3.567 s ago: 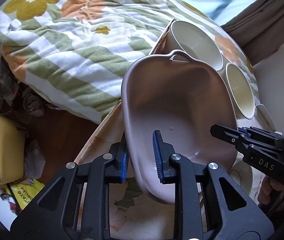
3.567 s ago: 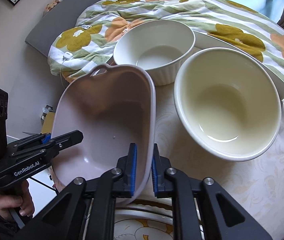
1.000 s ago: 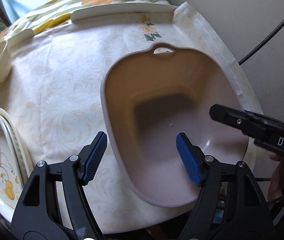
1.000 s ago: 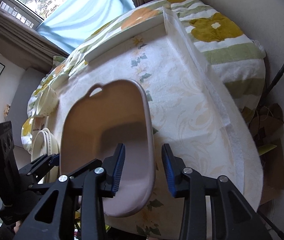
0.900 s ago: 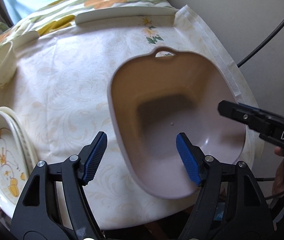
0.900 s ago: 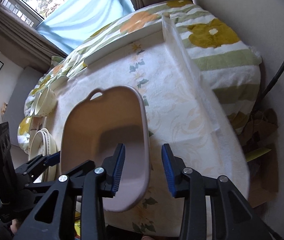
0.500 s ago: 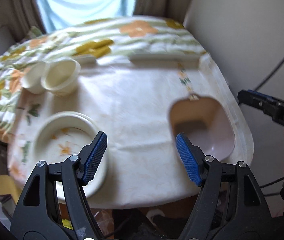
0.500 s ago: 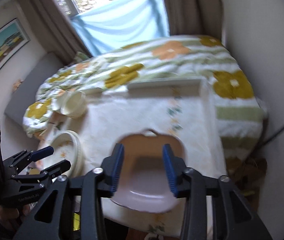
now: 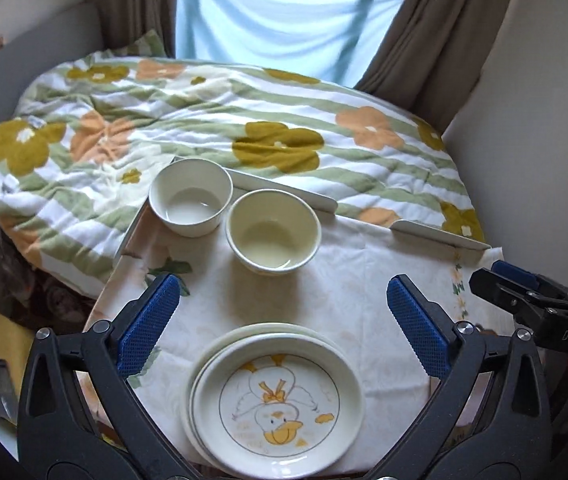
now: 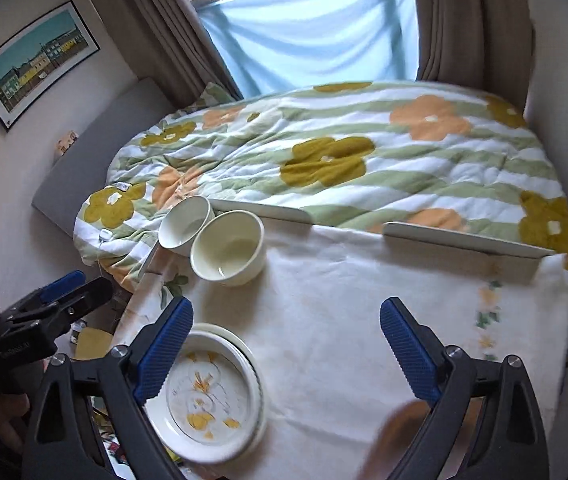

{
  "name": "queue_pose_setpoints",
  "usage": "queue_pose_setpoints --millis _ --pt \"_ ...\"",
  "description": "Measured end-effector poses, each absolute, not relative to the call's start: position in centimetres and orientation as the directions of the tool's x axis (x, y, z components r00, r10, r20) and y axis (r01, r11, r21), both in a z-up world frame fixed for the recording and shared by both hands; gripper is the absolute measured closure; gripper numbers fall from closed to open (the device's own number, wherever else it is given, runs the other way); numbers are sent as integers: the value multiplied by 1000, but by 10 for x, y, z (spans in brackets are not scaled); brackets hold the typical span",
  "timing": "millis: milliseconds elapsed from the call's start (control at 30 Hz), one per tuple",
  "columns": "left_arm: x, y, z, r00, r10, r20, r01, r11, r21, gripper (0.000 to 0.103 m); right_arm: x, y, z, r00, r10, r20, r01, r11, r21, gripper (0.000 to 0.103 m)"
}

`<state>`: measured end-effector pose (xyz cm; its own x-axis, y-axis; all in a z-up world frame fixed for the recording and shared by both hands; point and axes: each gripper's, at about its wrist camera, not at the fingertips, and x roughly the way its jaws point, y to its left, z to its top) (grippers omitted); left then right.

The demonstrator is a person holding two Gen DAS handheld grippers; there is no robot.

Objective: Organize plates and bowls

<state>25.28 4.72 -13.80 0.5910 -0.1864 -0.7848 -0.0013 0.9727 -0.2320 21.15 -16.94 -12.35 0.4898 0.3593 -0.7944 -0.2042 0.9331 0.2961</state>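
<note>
Left gripper [image 9: 282,320] spread wide above the tabletop [image 9: 344,292], nothing between the blue pads [image 9: 148,322]; jaws just been opening. Right gripper [image 10: 284,354] likewise released and empty, jaws just been opening, blue pads [image 10: 408,348] well apart over bare cloth.

Stack of plates [image 9: 274,396] with duck print at near edge of tabletop, toward the left corner; top plate sits inside the rims of those beneath. Two cream bowls at far left corner: white bowl [image 9: 190,196] at the very corner against the raised white rail [image 9: 284,190], second bowl [image 9: 273,232] just beside it, rims nearly touching; both upright and empty.

Pink-brown tub [image 10: 402,436] partly visible at near edge toward the right corner in the right wrist view, blurred and largely hidden by the right gripper's finger; well apart from the plates.

Flowered quilt [image 9: 224,128] beyond far edge. Blue curtain [image 9: 276,20] behind.
</note>
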Motion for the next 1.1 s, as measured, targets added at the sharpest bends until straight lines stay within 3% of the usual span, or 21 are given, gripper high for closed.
queue_pose_setpoints --millis 167,233,400,500,767,833,900,1100 --pt "304 78 -186 496 -267 -826 -9 950 -312 6 259 -136 -164 411 361 -837 -151 933 328 10" --pt "324 86 -209 447 -305 -841 -9 938 -345 20 274 -124 -182 385 358 -851 -130 934 334 10" --pt "365 90 -259 344 -372 -862 13 920 -391 40 301 -104 -225 315 368 -875 -59 927 369 36" --pt "383 90 -279 302 -391 -869 33 916 -401 50 312 -96 -244 289 382 -878 -20 919 393 45" --pt "404 94 -302 261 -422 -868 60 904 -422 66 327 -81 -266 257 381 -888 22 916 400 69" --pt "407 93 -303 256 -422 -870 73 905 -418 80 328 -81 -266 264 373 -890 29 919 394 74" --pt "408 93 -303 262 -412 -872 79 910 -406 83 329 -81 -266 268 371 -889 33 919 393 86" --pt "408 88 -298 272 -383 -883 106 924 -368 85 330 -77 -266 271 348 -898 35 928 370 87"
